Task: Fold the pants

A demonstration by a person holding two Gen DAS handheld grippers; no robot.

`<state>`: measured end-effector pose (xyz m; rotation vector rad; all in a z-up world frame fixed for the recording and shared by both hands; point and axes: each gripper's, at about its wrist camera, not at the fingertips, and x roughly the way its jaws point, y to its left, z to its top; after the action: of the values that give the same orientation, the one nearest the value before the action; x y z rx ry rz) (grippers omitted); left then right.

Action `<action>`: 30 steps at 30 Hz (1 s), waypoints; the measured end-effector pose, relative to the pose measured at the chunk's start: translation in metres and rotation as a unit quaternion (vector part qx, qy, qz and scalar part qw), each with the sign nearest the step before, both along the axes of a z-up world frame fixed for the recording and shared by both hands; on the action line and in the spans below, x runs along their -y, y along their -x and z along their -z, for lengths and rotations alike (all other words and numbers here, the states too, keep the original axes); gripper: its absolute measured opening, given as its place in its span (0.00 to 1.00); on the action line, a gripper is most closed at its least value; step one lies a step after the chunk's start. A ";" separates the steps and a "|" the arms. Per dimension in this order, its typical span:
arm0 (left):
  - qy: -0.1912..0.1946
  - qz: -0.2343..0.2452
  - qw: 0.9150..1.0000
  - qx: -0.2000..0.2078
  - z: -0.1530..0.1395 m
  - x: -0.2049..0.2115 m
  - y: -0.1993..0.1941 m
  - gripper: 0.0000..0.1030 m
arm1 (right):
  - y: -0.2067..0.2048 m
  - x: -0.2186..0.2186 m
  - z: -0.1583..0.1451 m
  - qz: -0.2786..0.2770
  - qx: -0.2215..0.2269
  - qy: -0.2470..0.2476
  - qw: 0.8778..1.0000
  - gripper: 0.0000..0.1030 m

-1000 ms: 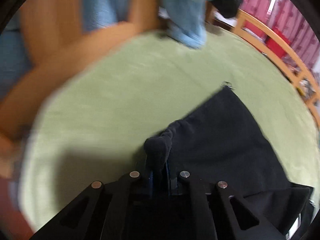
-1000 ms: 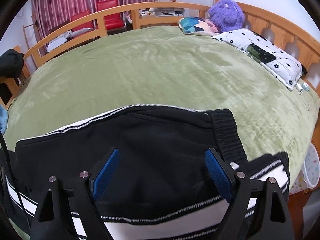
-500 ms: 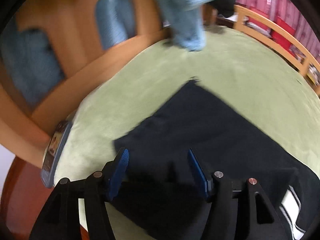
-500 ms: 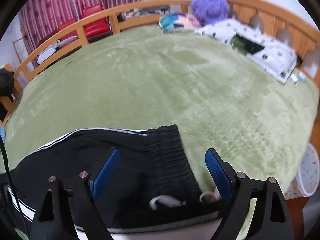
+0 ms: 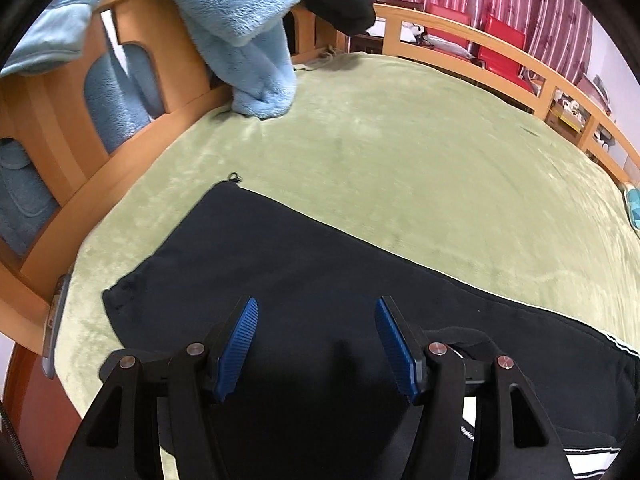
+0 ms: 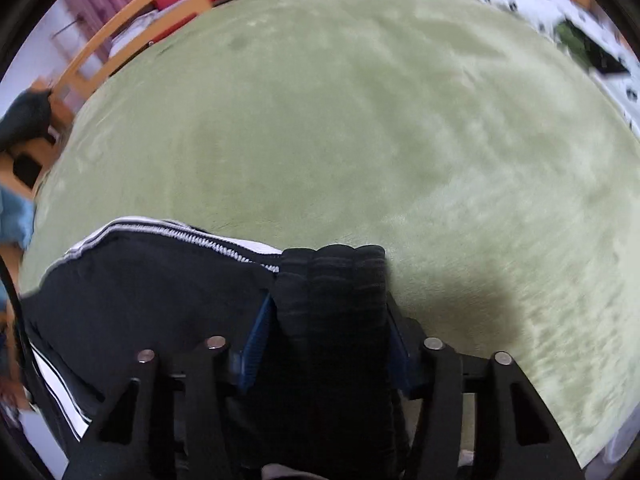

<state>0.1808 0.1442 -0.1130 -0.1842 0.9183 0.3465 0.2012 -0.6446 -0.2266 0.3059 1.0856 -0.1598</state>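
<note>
A green bedspread (image 5: 400, 152) covers the wood-railed bed. The black pants (image 5: 280, 264) lie soft and limp along the frame's bottom. The left gripper (image 5: 316, 340) hangs wide, empty. The right gripper (image 6: 328, 340) is closing around the ribbed waistband (image 6: 332, 280), likely the firmest hold. Its pads are mostly hidden.

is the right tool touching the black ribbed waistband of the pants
Touching: the right wrist view shows the right tool closing, its blue pads hugging both sides of the black ribbed waistband.
</note>
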 end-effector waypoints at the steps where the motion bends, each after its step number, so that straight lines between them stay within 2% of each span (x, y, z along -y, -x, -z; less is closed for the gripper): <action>1: 0.000 -0.001 1.000 -0.002 0.000 0.004 0.003 0.57 | 0.004 0.001 -0.004 0.005 0.015 0.005 1.000 0.42; 5: 0.003 -0.008 1.000 0.001 -0.001 0.005 0.003 0.57 | 0.028 -0.016 -0.045 0.006 0.115 0.084 0.990 0.39; 6: 0.000 -0.012 1.000 0.003 -0.003 0.003 0.004 0.57 | 0.029 -0.017 -0.053 0.013 0.131 0.089 0.987 0.39; 9: 0.003 -0.020 1.000 0.013 -0.010 -0.006 0.005 0.57 | 0.020 0.002 -0.079 0.060 0.154 0.055 0.985 0.38; 12: 0.000 -0.032 0.999 0.023 -0.017 -0.017 0.009 0.57 | 0.003 0.014 -0.088 0.075 0.159 0.055 0.983 0.38; 19: -0.014 -0.054 0.998 0.020 -0.024 -0.046 0.017 0.57 | -0.051 0.020 -0.069 0.080 0.128 0.059 0.987 0.38; 22: -0.008 -0.052 0.998 0.016 -0.019 -0.059 0.021 0.57 | -0.074 0.020 -0.050 0.076 0.080 0.061 0.992 0.42; 24: -0.001 -0.048 0.999 0.013 -0.012 -0.065 0.021 0.57 | -0.086 0.005 -0.038 0.057 0.038 0.111 0.991 0.48; 26: 0.004 -0.041 0.999 0.007 -0.003 -0.073 0.018 0.57 | -0.084 -0.011 -0.039 0.045 0.032 0.161 0.985 0.49; 27: 0.007 -0.039 0.999 0.005 0.000 -0.075 0.015 0.57 | -0.080 -0.019 -0.043 0.042 0.033 0.177 0.983 0.56; 29: 0.015 -0.032 0.999 0.003 0.007 -0.084 0.004 0.57 | -0.070 -0.028 -0.049 0.040 0.033 0.176 0.983 0.63; 30: 0.021 -0.031 0.999 0.002 0.011 -0.089 -0.002 0.58 | -0.064 -0.030 -0.053 0.043 0.037 0.170 0.984 0.63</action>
<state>0.1830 0.2331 -0.1242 -0.2516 0.9167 0.3840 0.2653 -0.6147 -0.1732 0.0517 0.9531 -0.4034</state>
